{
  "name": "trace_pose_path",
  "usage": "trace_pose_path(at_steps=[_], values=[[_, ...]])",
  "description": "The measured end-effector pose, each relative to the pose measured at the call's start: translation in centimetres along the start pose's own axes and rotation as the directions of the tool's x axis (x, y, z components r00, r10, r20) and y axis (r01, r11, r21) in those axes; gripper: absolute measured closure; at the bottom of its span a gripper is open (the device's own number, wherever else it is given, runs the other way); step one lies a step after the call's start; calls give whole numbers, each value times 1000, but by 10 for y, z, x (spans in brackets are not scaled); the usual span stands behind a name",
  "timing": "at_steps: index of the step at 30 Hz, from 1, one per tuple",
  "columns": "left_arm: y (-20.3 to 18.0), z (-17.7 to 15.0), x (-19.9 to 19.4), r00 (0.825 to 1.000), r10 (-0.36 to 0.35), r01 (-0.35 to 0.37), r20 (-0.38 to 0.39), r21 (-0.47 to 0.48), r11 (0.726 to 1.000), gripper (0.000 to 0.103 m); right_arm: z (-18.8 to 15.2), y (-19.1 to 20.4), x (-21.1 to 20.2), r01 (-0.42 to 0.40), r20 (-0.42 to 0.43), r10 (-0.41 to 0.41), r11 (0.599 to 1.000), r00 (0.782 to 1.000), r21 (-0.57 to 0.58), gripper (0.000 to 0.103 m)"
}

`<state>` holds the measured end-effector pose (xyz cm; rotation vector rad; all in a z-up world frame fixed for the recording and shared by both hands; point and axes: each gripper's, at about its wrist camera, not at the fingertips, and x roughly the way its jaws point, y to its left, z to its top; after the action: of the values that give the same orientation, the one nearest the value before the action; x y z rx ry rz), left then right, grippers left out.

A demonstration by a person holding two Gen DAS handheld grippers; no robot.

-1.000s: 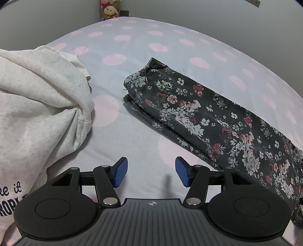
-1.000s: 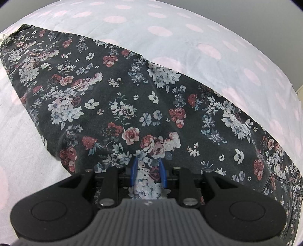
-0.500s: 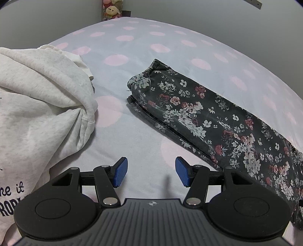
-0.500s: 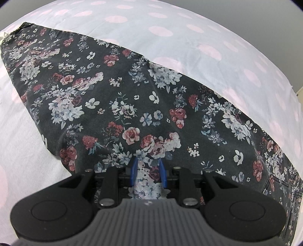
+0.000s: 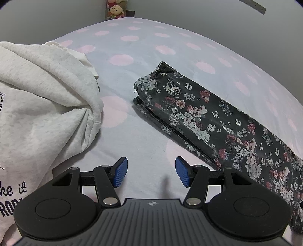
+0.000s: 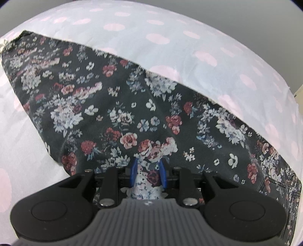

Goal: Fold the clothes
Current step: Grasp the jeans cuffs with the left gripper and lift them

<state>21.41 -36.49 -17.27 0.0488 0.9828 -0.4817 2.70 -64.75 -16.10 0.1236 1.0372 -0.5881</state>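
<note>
Dark floral trousers (image 5: 198, 121) lie folded lengthwise on the bed, running from the middle to the lower right in the left wrist view. My left gripper (image 5: 150, 173) is open and empty, over bare sheet just left of the trousers' near edge. In the right wrist view the same floral trousers (image 6: 117, 106) fill the middle of the frame. My right gripper (image 6: 148, 173) is shut on a bunched fold of that fabric at its near edge.
A light grey sweatshirt (image 5: 41, 106) with dark lettering is heaped at the left. The bed sheet (image 5: 132, 56) is pale blue with pink dots. Plush toys (image 5: 115, 9) sit beyond the far edge of the bed, against a grey wall.
The left gripper has drawn back a little, so the trousers and sweatshirt sit slightly farther right in its view. The right gripper keeps its grip; the fabric has shifted slightly.
</note>
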Motion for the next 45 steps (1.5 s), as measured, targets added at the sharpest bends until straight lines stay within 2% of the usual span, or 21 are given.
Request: trace_pose_path(at_steps=[4,9,13,17,20,23,27,28,30,31,33,34,38,40,42,45], values=[[8,2,0,1000,-22,23,7,-36,999,49,2,1,-7,-2,34,2,1000,999,8,75],[37,4,5,994,-108,108,9,-141,984,49,5,2,-11,-7,63,6,1000,998,17,75],[64,8,11,984,-174,174,20,-238,956,49,0,0,-17,-23,82,19,999,996,43,75],[78,16,21,961,-272,274,52,-327,905,48,-10,-4,-23,-50,99,42,995,994,80,75],[74,28,32,948,-313,316,65,-342,885,45,-18,-6,-27,-70,108,59,992,992,100,75],[70,38,48,943,-326,326,65,-382,865,43,-24,-9,-30,-84,115,71,989,991,120,75],[65,50,71,948,-315,303,40,-416,857,43,-30,-17,-34,-88,120,71,986,990,144,75],[64,52,75,947,-317,306,45,-415,857,45,-31,-19,-35,-81,120,64,986,991,144,75],[60,55,81,946,-320,314,56,-402,860,56,-35,-27,-37,-73,119,53,983,992,169,75],[58,57,83,945,-320,318,60,-387,865,70,-38,-31,-38,-69,118,48,980,992,186,75],[53,60,84,950,-305,309,69,-351,884,82,-42,-41,-41,-63,116,38,974,993,219,75],[50,61,81,952,-295,307,88,-327,894,95,-44,-45,-42,-60,115,34,970,993,235,75],[36,66,58,945,-285,318,158,-256,913,99,-54,-62,-46,-46,110,14,955,994,294,75],[21,72,36,938,-282,319,200,-182,930,99,-61,-66,-48,-36,109,3,952,994,305,75],[4,76,10,919,-307,341,246,-110,933,99,-65,-67,-52,-49,114,12,945,993,322,75],[-30,77,-39,874,-381,396,303,12,918,100,-70,-67,-58,-79,126,36,933,991,351,75]])
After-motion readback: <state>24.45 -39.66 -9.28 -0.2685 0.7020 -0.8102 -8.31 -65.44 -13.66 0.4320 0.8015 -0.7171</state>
